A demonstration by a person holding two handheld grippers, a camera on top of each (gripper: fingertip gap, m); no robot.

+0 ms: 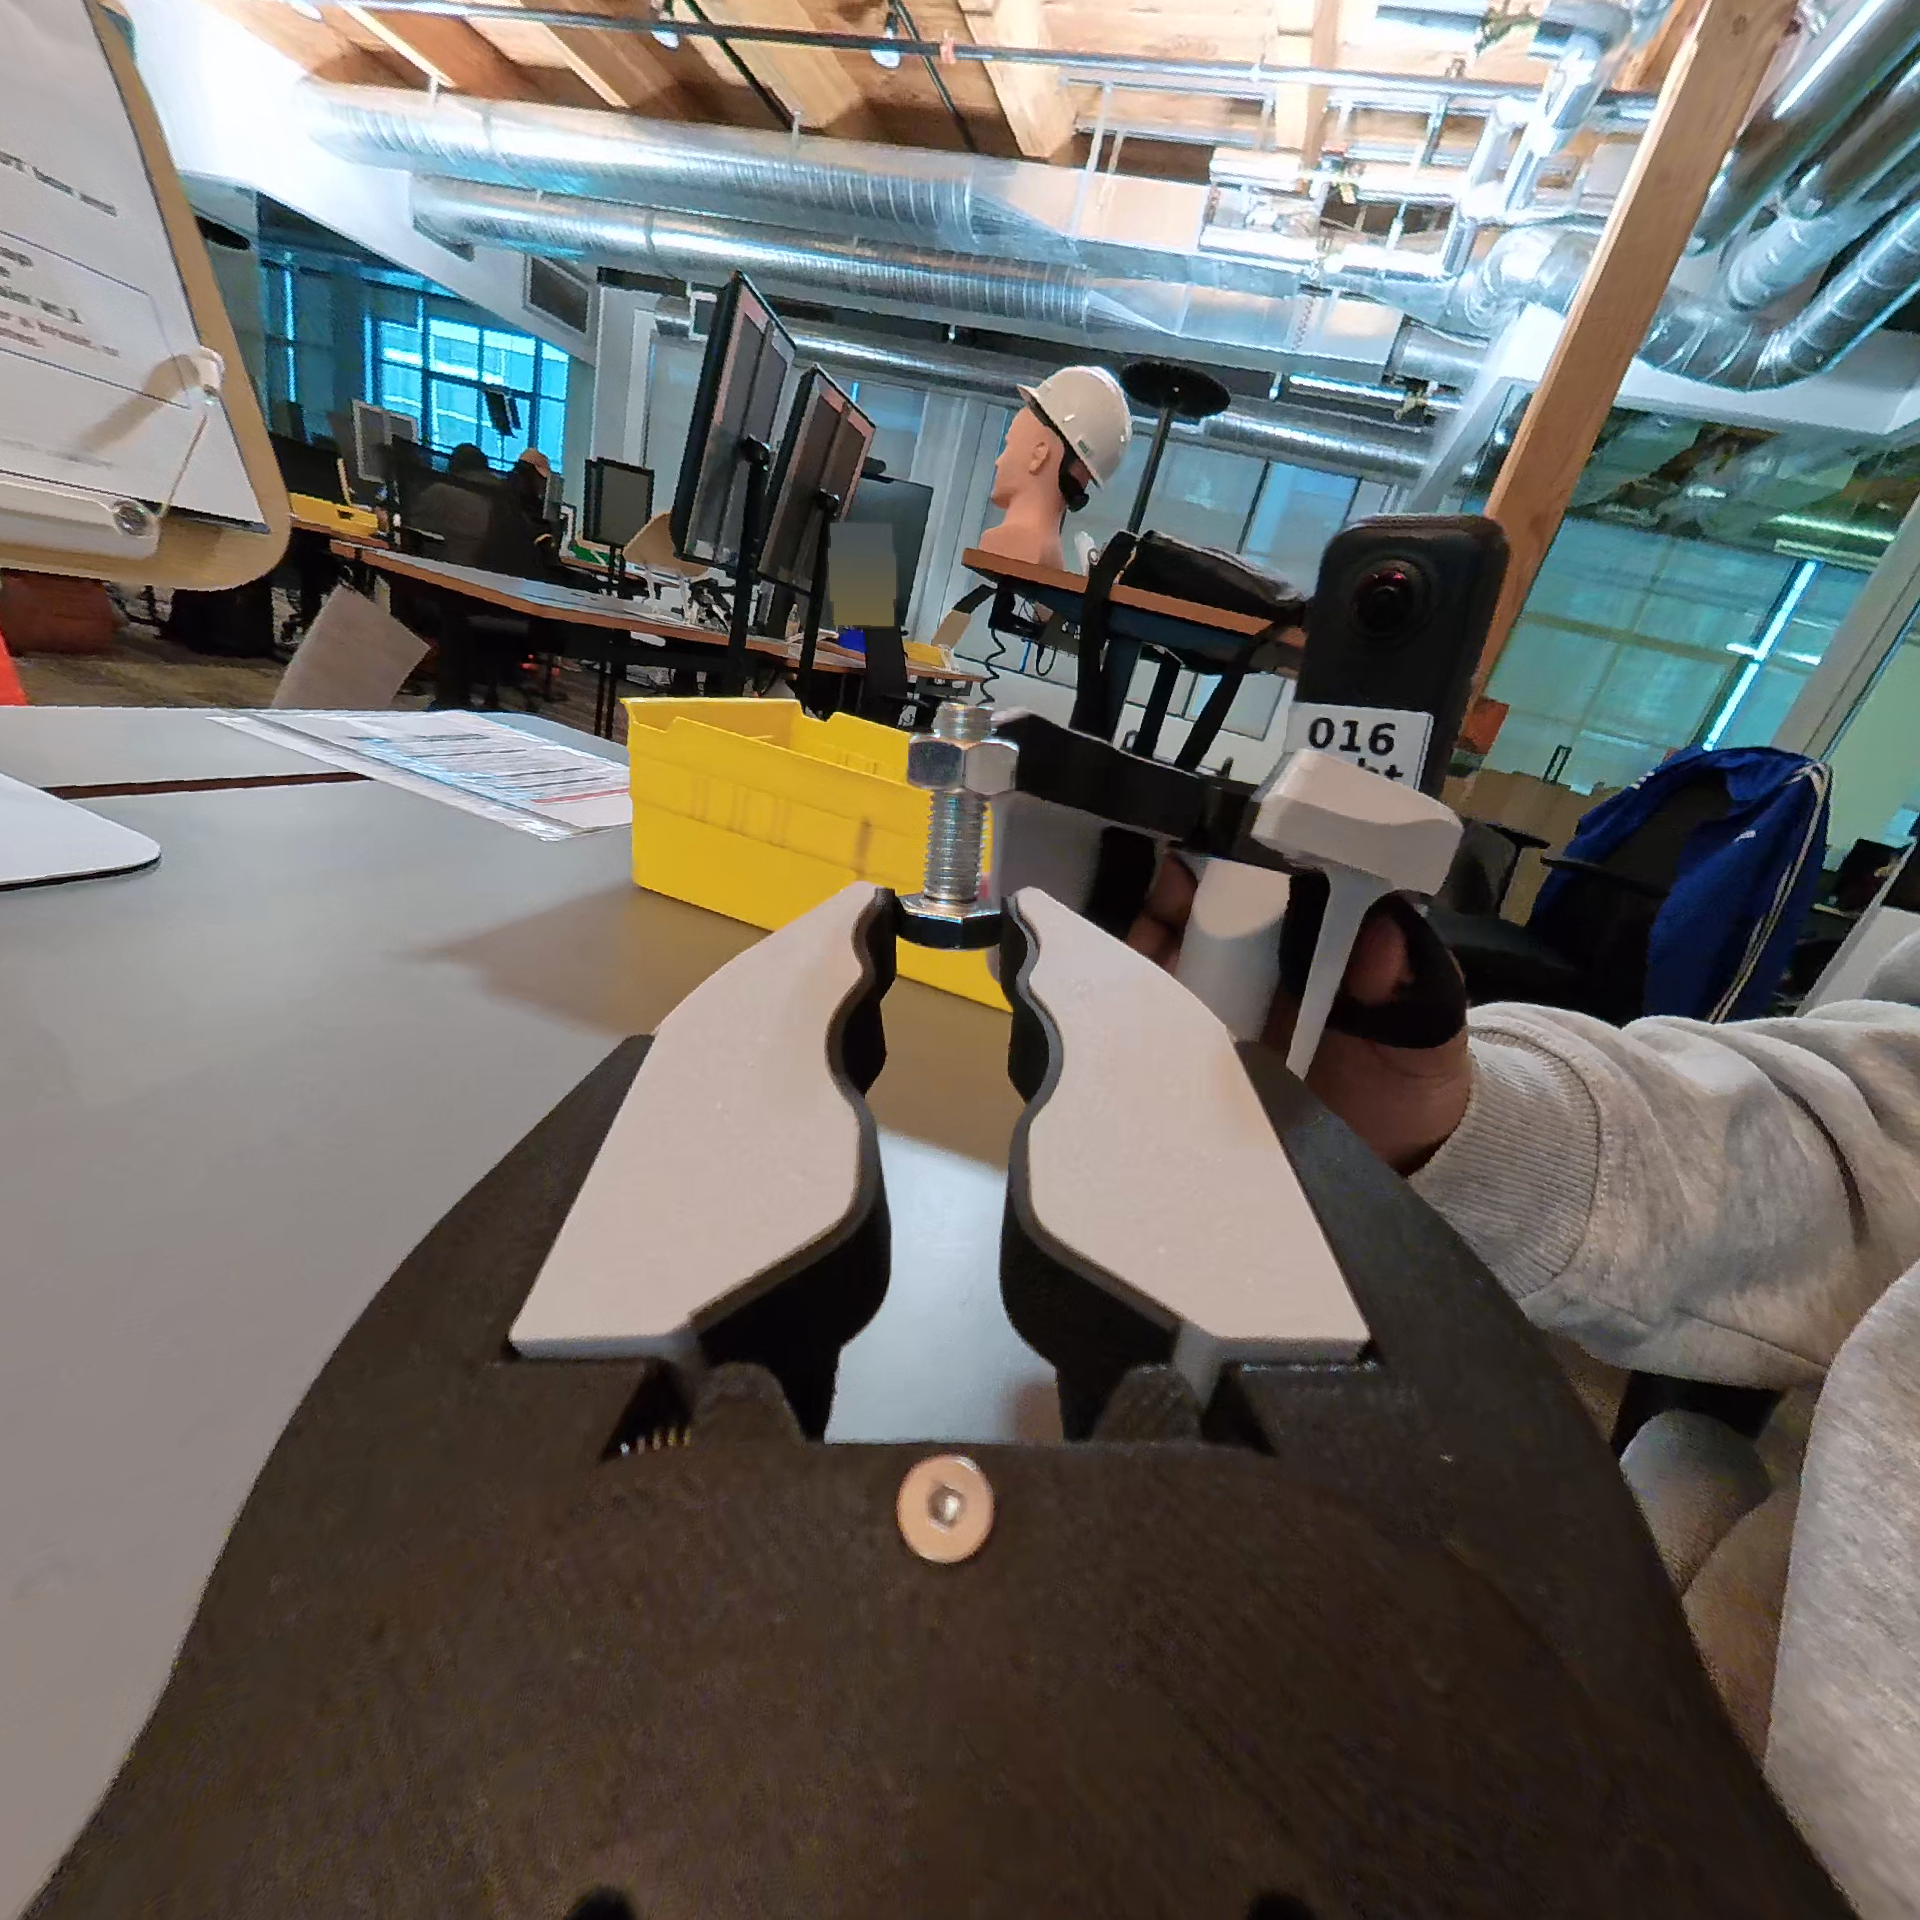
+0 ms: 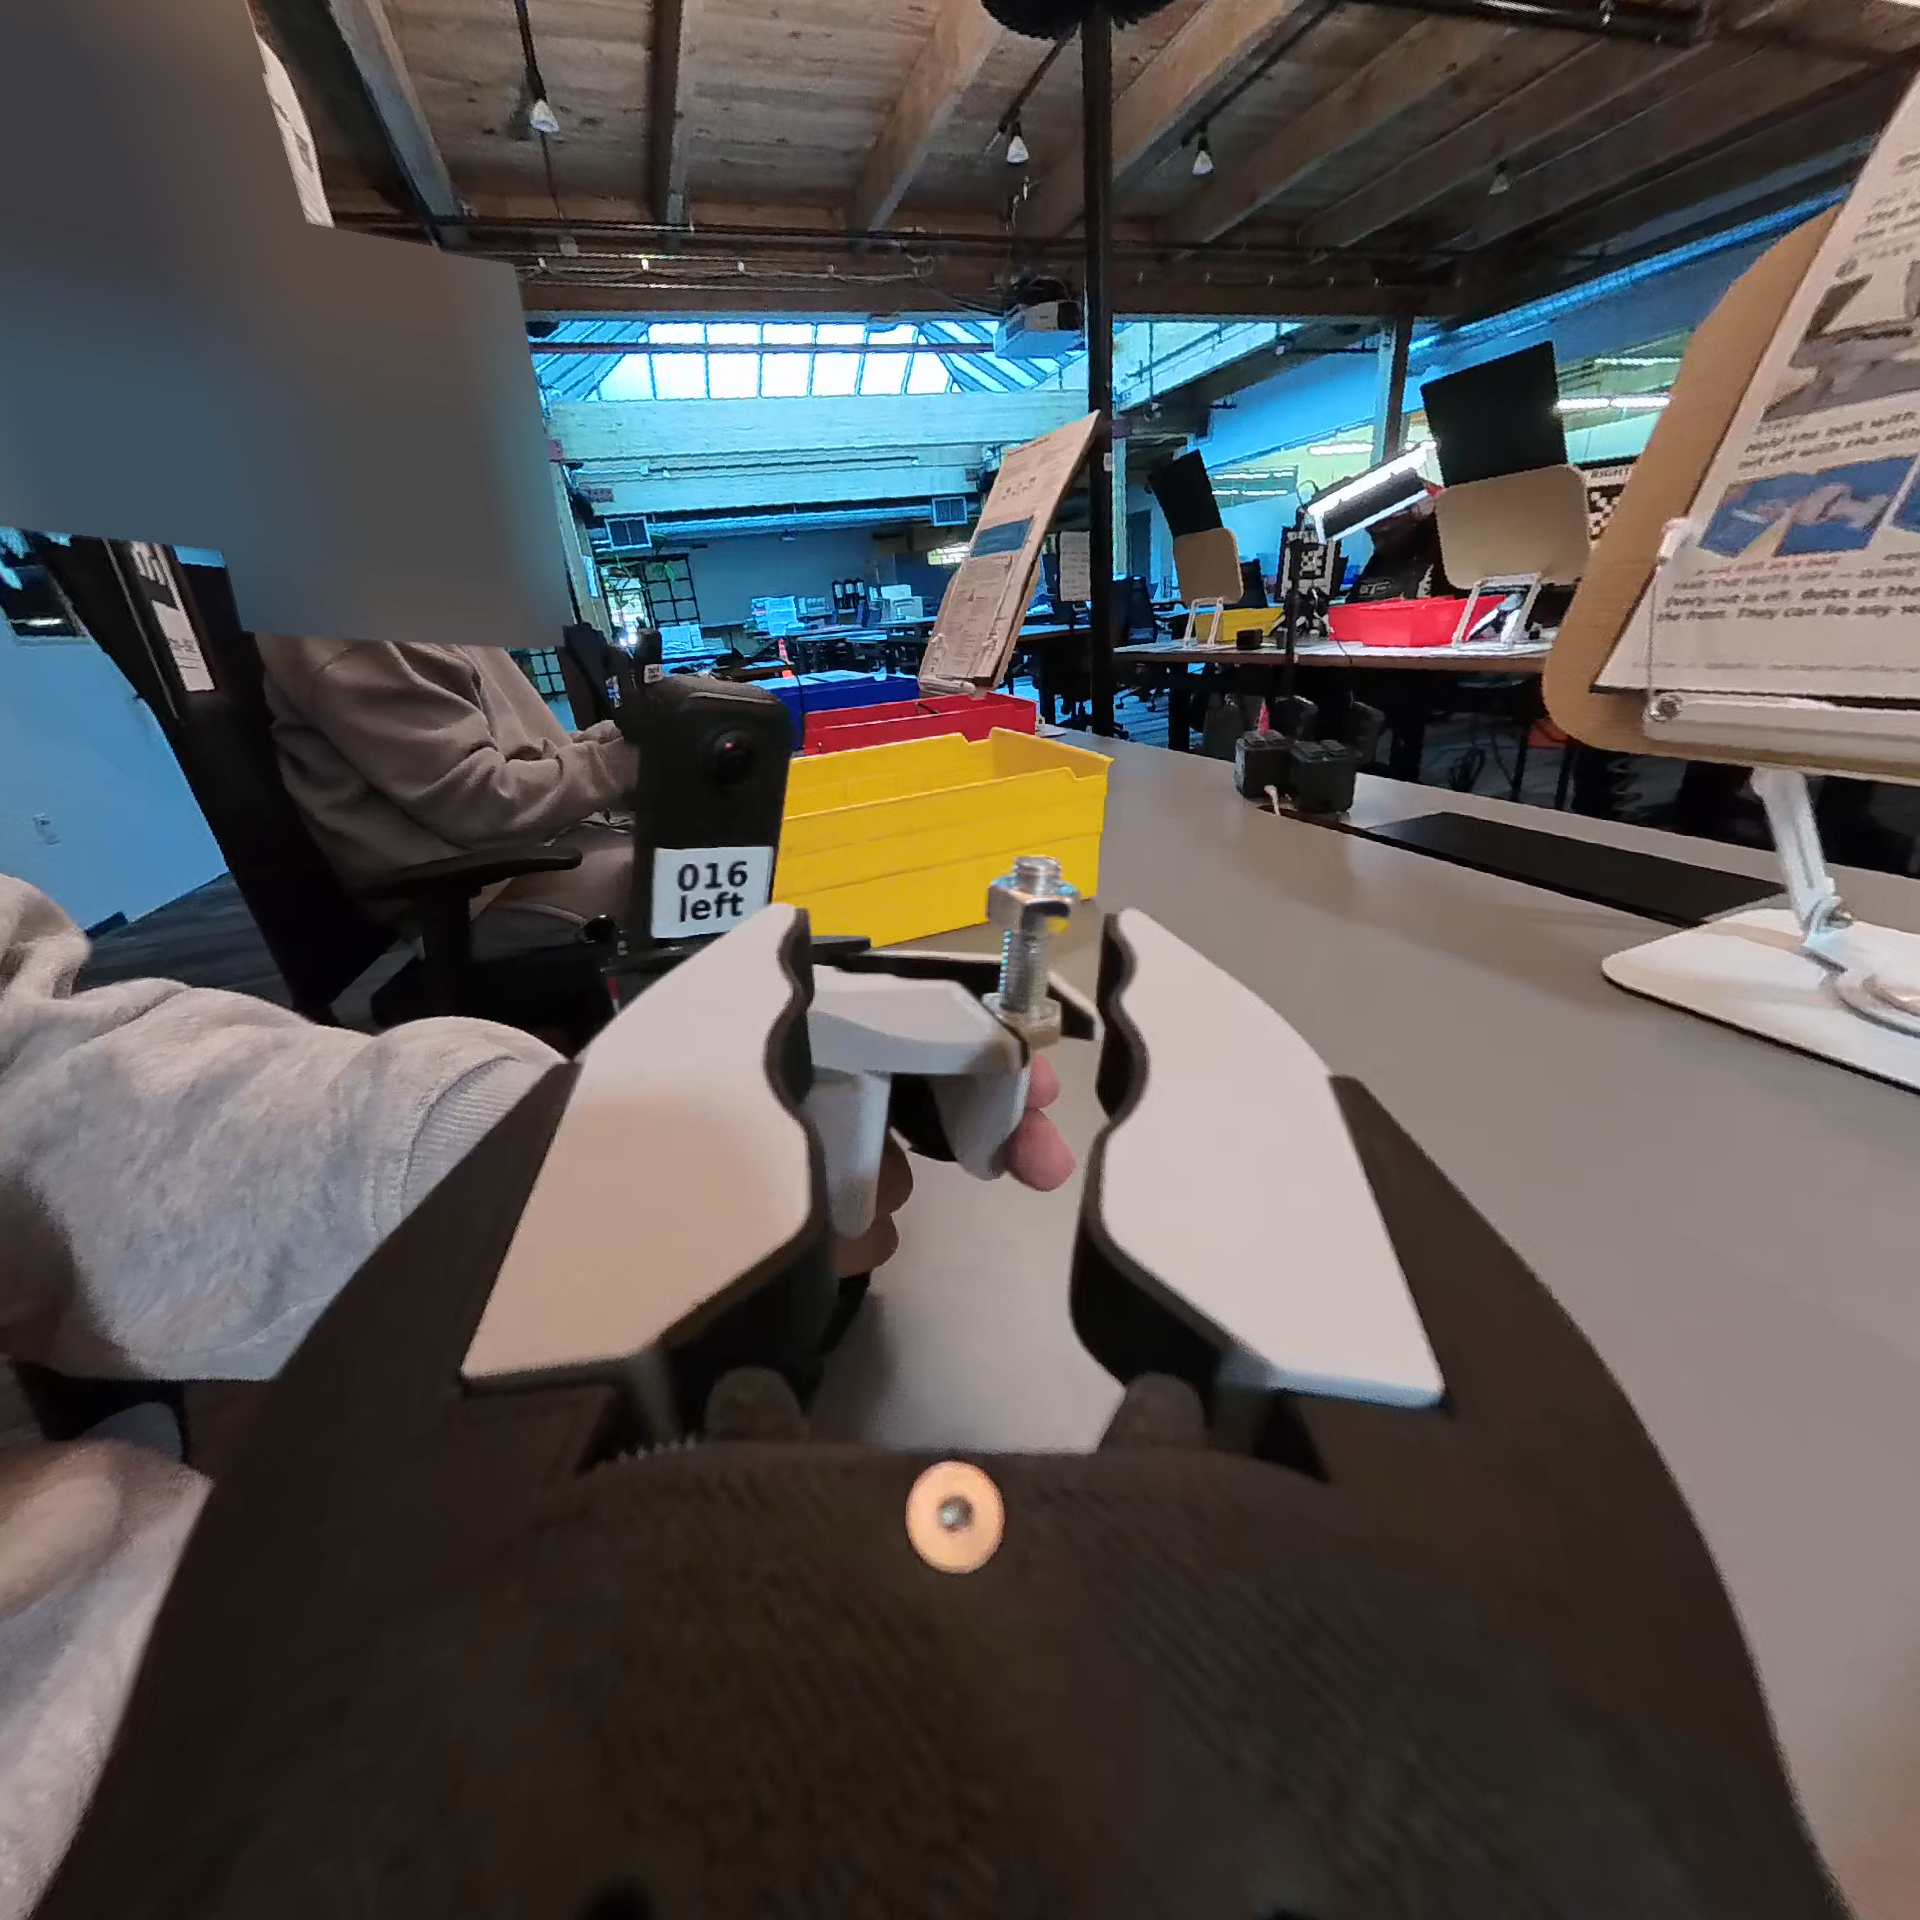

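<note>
A silver bolt point(image 1: 951, 847) stands upright, black hex head point(image 1: 940, 928) down, with a silver nut point(image 1: 951, 764) near its top. My left gripper point(image 1: 943, 920) is shut on the bolt's head and holds it above the grey table point(image 1: 260, 1091). My right gripper point(image 2: 956, 935) is open, its fingertips point(image 2: 1127, 940) on either side of the nut point(image 2: 1029, 902) with gaps showing. In the left wrist view one of its black fingers point(image 1: 1049, 743) sits right beside the nut. The left gripper's grey fingers point(image 2: 914, 1029) show in the right wrist view, pinching the bolt point(image 2: 1018, 961).
A yellow bin point(image 2: 935, 821) sits on the table just behind the bolt, with a red bin point(image 2: 914, 717) and a blue bin point(image 2: 831, 691) beyond. A document stand point(image 2: 1766, 540) stands at the right. A laminated sheet point(image 1: 468, 769) lies flat. A person point(image 2: 416, 748) sits to the left. My two grippers' fingertips are within a few centimetres of each other.
</note>
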